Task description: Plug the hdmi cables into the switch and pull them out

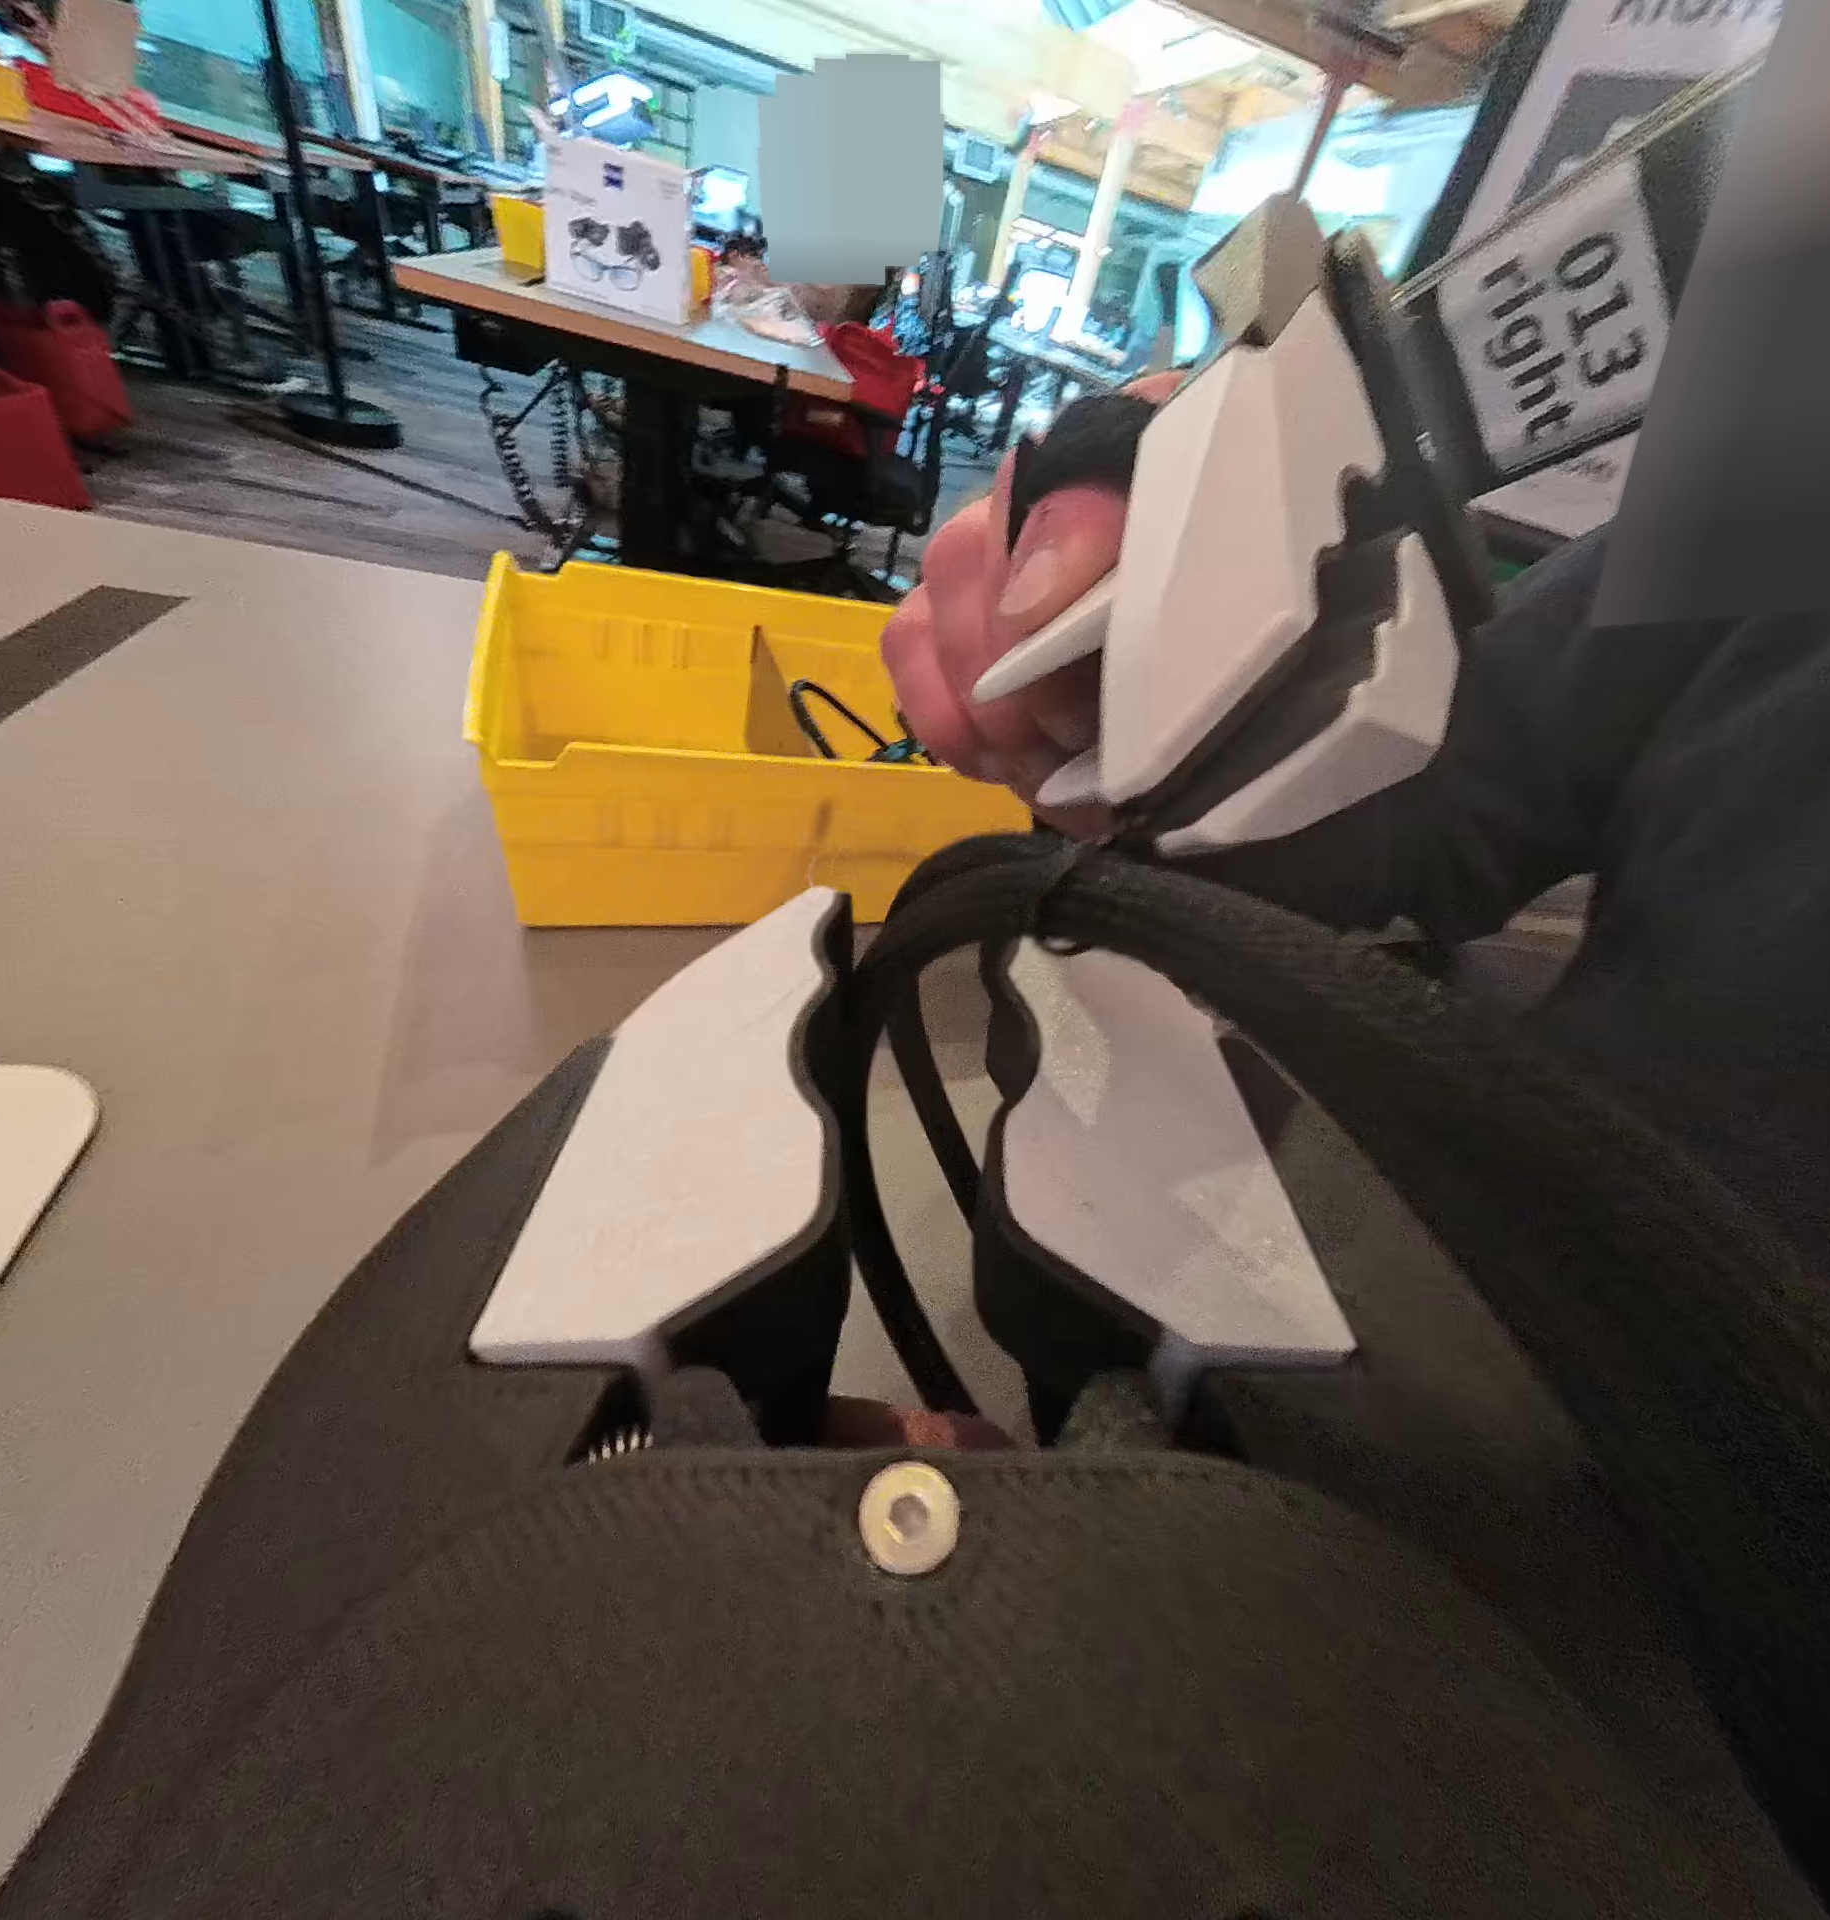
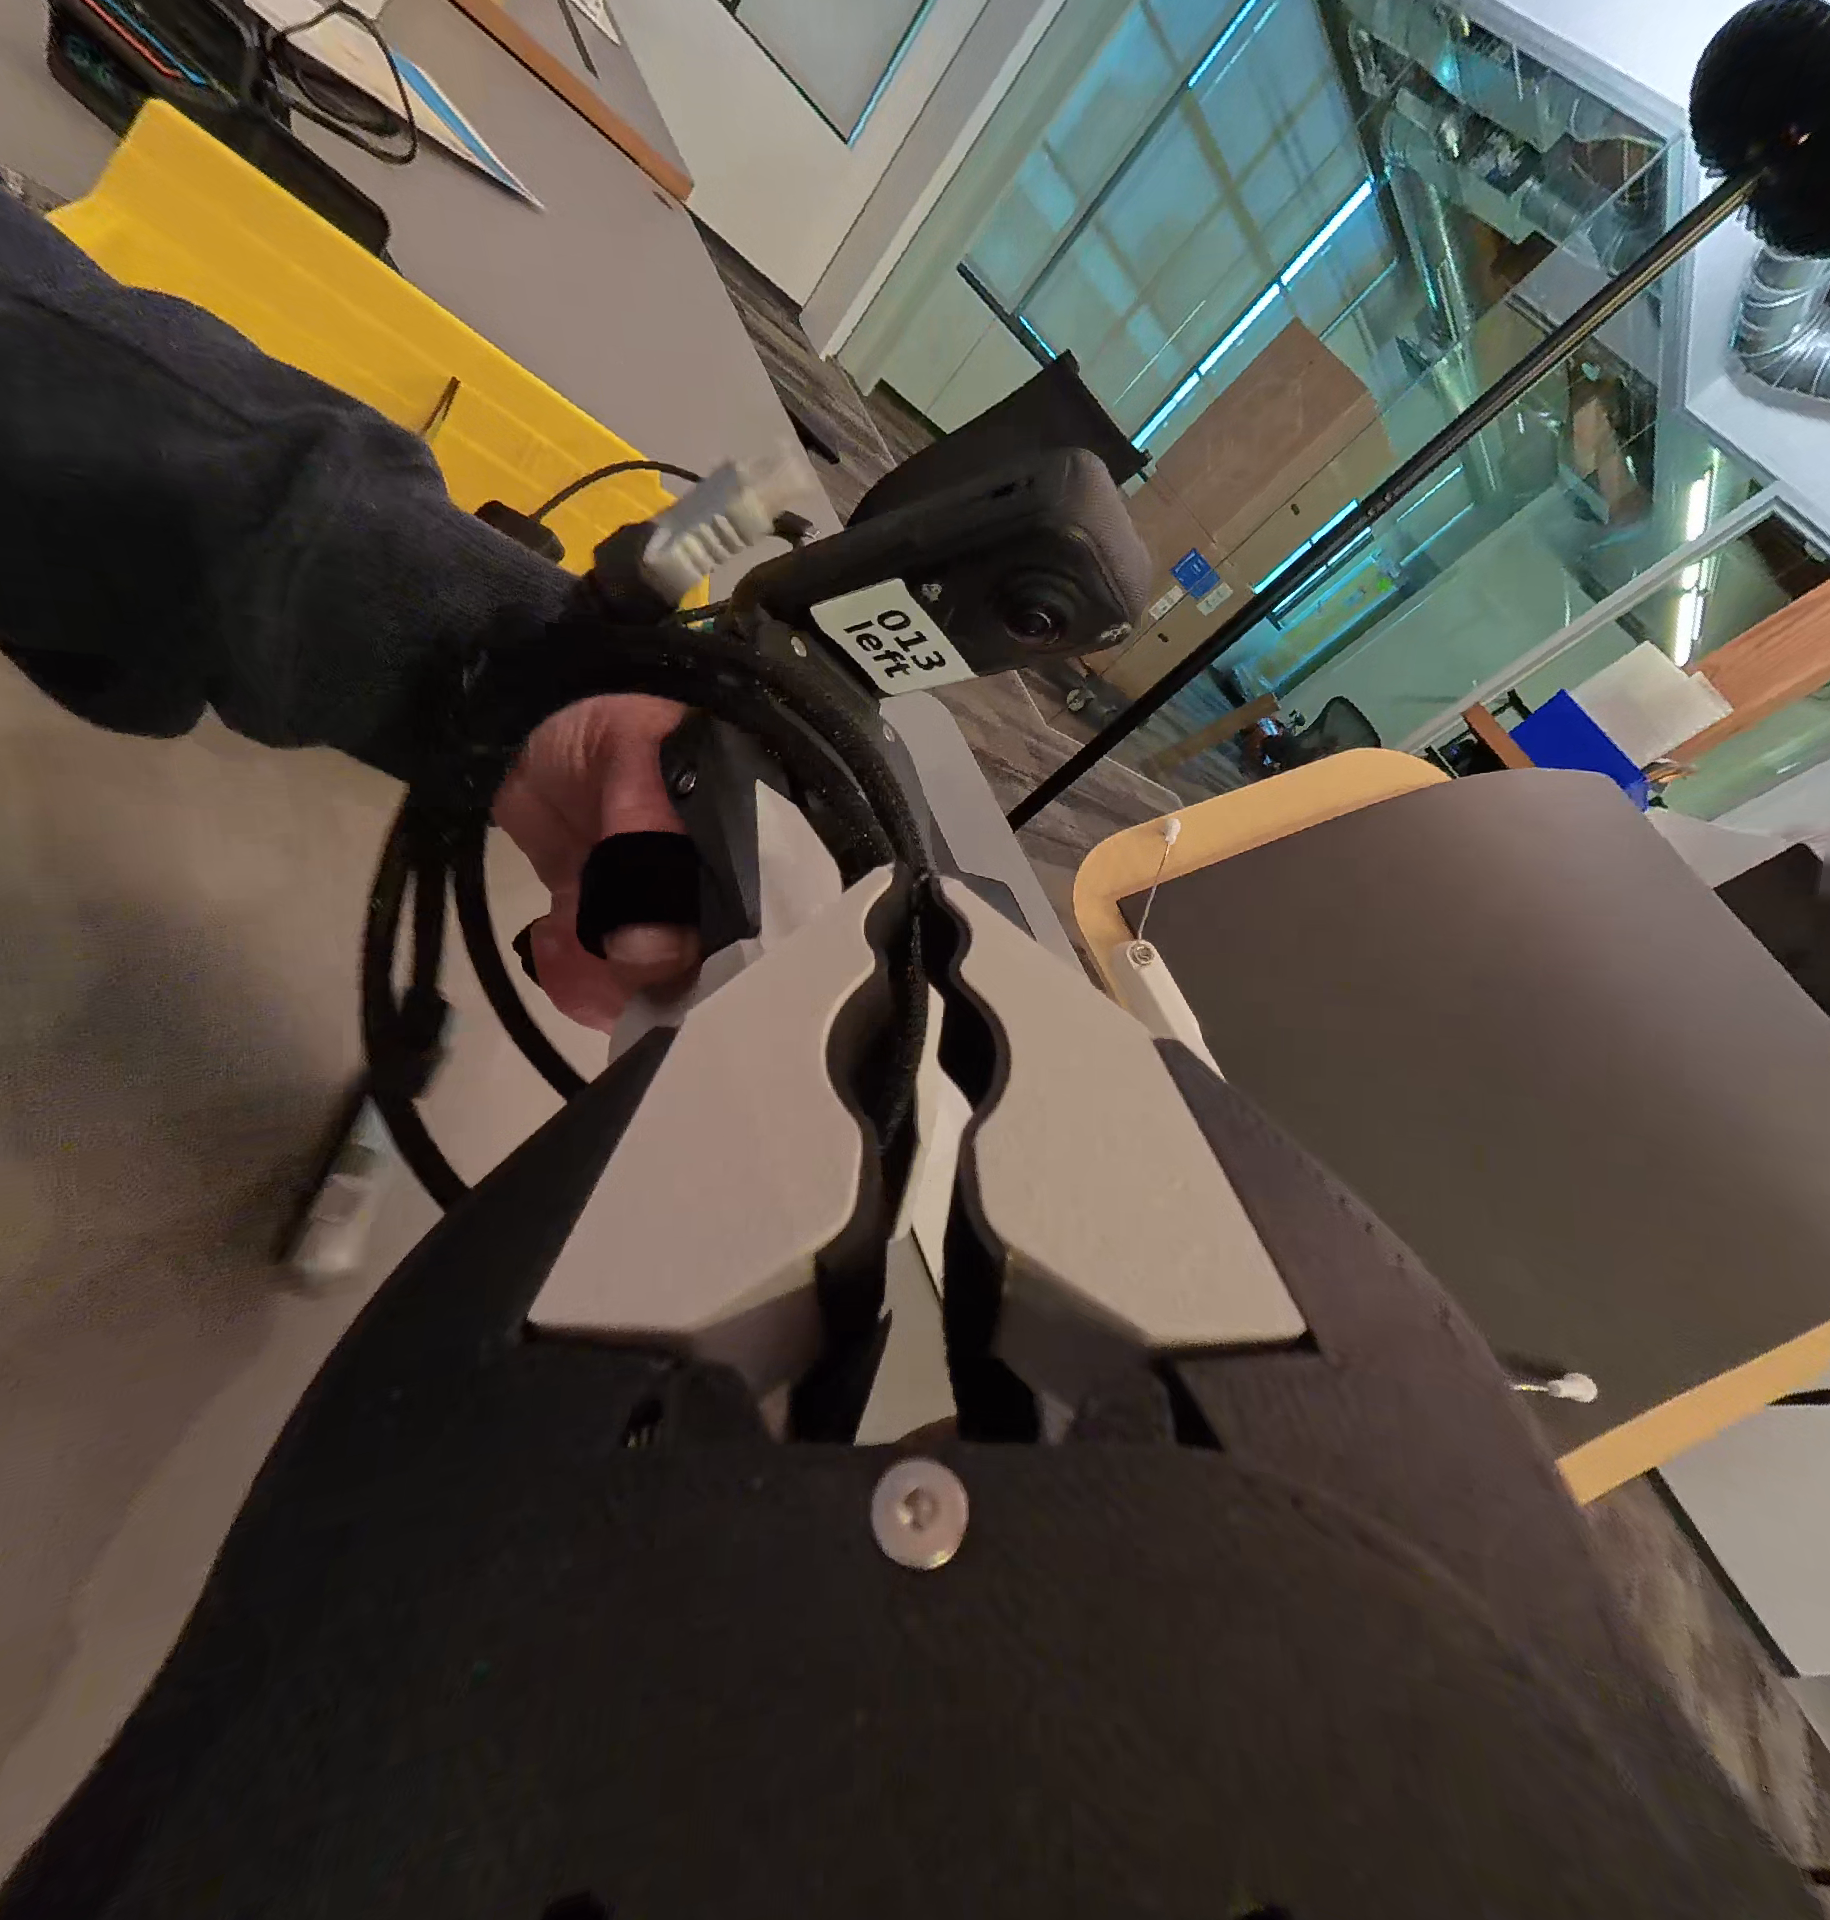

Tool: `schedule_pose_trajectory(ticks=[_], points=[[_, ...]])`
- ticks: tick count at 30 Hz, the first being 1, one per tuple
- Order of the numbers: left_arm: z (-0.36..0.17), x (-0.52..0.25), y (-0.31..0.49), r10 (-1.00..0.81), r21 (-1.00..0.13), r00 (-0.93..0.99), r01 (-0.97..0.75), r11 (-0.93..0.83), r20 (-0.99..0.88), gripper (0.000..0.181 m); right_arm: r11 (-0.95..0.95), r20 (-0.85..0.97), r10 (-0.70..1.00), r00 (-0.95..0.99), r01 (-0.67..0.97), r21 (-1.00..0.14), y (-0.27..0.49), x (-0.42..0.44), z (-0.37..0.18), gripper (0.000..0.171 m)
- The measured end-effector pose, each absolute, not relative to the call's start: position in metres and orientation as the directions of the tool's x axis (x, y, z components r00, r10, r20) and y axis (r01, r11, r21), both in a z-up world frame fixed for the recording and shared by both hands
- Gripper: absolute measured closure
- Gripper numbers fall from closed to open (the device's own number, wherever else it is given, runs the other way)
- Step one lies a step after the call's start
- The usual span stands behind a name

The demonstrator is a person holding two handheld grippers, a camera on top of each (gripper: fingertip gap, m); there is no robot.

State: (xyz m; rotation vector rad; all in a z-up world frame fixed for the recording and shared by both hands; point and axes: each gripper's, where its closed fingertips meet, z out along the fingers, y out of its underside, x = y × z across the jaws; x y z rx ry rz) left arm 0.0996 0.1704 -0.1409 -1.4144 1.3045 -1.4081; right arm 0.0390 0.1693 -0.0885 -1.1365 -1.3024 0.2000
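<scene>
Both claws work on one coiled bundle of black braided hdmi cables (image 1: 1181,914), held in the air above the grey desk (image 1: 215,831).

In the left wrist view, the left claw (image 1: 916,935) has its two pale fingers (image 1: 703,1122) set a little apart. Thin black strands of the bundle run down through the gap between them, and the thick braided part arches across just past their tips. Whether the fingers actually press on the strands cannot be told; they look loosely around them rather than clamped.

Just beyond the bundle in that view, the right claw (image 1: 1129,821) points down, its tips meeting at the tied spot on top of the coil. The right wrist view shows this closer: the right claw (image 2: 916,894) has its fingers drawn nearly together, with a braided strand pinched in the wavy channel between them.

Past the bundle, in the right wrist view, a hand (image 2: 599,831) in a dark sleeve grips the left tool's handle, and the coil loops around that hand. A pale connector (image 2: 724,520) sticks out above the bundle, blurred.

A yellow bin (image 1: 682,790) stands on the desk just behind the bundle in the left wrist view, with a thin black wire lying in its right compartment. A white pad (image 1: 7,1164) lies on the desk far left of the bundle.
</scene>
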Motion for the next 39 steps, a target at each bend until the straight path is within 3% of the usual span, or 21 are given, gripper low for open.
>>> schedule_pose_trajectory(ticks=[3,12,17,20,23,28,31,34,39], points=[[-0.144,0.091,0.183,-0.976,-0.966,-0.045,-0.159,-0.202,0.212,0.143,0.480,0.649,0.687,0.327,0.467,-0.743,0.170,0.038,-0.093,0.171],[-0.148,0.029,0.221,-0.950,-0.952,0.271,-0.217,-0.216,0.154,0.134,0.457,0.641,0.680,0.356,0.479,-0.750,0.181,0.042,-0.093,0.171],[-0.136,-0.001,0.175,-0.890,-0.959,0.454,-0.270,-0.091,-0.043,0.120,0.428,0.612,0.697,0.374,0.468,-0.773,0.190,0.042,-0.097,0.171],[-0.157,0.001,0.143,-0.835,-0.947,0.535,-0.318,-0.052,-0.133,0.113,0.408,0.591,0.706,0.390,0.457,-0.790,0.193,0.038,-0.097,0.171],[-0.191,0.006,0.133,-0.774,-0.934,0.606,-0.353,-0.056,-0.183,0.092,0.380,0.570,0.710,0.414,0.456,-0.805,0.197,0.036,-0.096,0.171],[-0.218,0.031,0.146,-0.642,-0.947,0.735,-0.318,-0.042,-0.218,0.084,0.350,0.542,0.719,0.435,0.447,-0.823,0.199,0.032,-0.094,0.171],[-0.197,0.035,0.165,-0.516,-0.968,0.824,-0.243,0.054,-0.236,0.104,0.351,0.544,0.725,0.422,0.454,-0.819,0.194,0.028,-0.094,0.171],[-0.173,0.021,0.173,-0.431,-0.966,0.865,-0.218,0.142,-0.259,0.164,0.343,0.546,0.726,0.418,0.468,-0.814,0.193,0.030,-0.095,0.171],[-0.149,-0.003,0.182,-0.488,-0.969,0.838,-0.229,0.090,-0.243,0.171,0.356,0.583,0.713,0.389,0.516,-0.779,0.198,0.042,-0.100,0.171]])
